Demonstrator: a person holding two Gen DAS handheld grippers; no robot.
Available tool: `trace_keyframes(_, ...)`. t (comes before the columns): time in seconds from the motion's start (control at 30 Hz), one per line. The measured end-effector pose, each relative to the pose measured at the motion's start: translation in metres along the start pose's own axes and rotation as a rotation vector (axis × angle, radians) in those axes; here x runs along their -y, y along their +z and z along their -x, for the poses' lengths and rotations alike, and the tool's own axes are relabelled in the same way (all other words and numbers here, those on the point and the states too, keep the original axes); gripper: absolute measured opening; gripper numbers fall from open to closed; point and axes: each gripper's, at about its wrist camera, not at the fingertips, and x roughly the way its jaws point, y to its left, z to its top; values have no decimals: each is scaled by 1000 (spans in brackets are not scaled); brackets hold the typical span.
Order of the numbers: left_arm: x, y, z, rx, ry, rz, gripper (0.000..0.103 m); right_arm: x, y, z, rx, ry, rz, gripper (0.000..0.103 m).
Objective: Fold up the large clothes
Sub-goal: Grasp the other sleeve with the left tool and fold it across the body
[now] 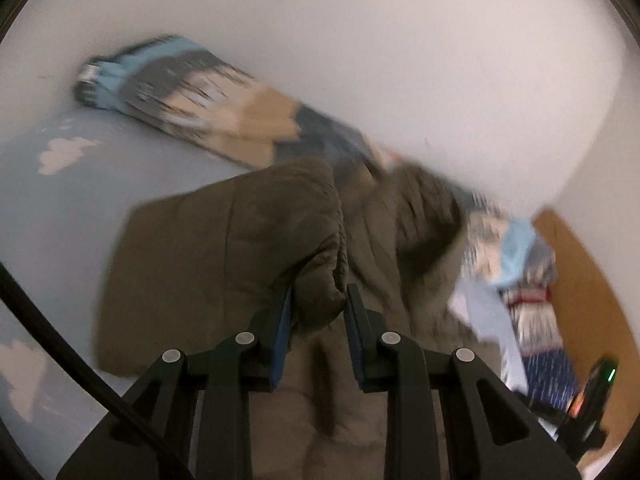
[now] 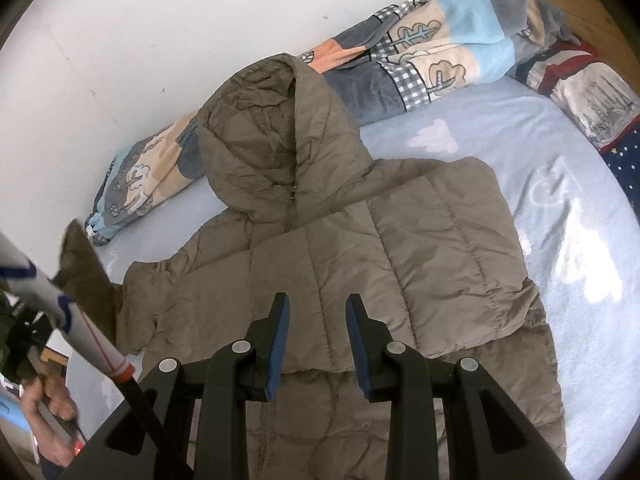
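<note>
- A bed with a light blue sheet (image 2: 500,152) printed with white clouds fills most of the right wrist view, set against a plain white wall (image 2: 160,20).
- An olive quilted jacket (image 2: 360,240) lies spread on the sheet, front up, its hood (image 2: 264,120) pointing toward the wall. One sleeve is folded across the chest.
- A rolled patchwork blanket (image 2: 432,44) runs along the wall behind the hood; a dark blue pillow with dots (image 2: 624,168) sits at the right end.
- The left gripper (image 1: 318,304) is clamped on the jacket's other sleeve (image 1: 280,240), the bunched cuff squeezed between its blue pads. The left wrist view is blurred.
- The right gripper (image 2: 318,312) hovers above the jacket's lower front, its jaws apart with nothing between them.
- A hand (image 2: 52,412) shows at the lower left of the right wrist view, beside a raised fold of olive cloth.
</note>
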Motion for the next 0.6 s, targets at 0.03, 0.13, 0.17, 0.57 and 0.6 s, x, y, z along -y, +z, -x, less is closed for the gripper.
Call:
trace_keyframes(0.03, 10, -12, -14, -44, 3, -33, 25, -1, 0, -1, -2, 4, 2, 32)
trace_keyframes(0.13, 33, -47, -48, -156, 30, -126, 25, -5, -2, -5, -13, 17, 8, 32)
trace_keyframes(0.17, 36, -54, -59, -189, 39, -146, 25, -5, -4, -6, -18, 19, 8, 32)
trace_keyframes(0.57, 53, -76, -78, -359, 41, -249, 72, -7, -12, -28, -89, 85, -28, 32)
trace_keyframes(0.6, 54, -72, -70, -359, 20, -253, 72, -8, -13, -29, -96, 102, -33, 32)
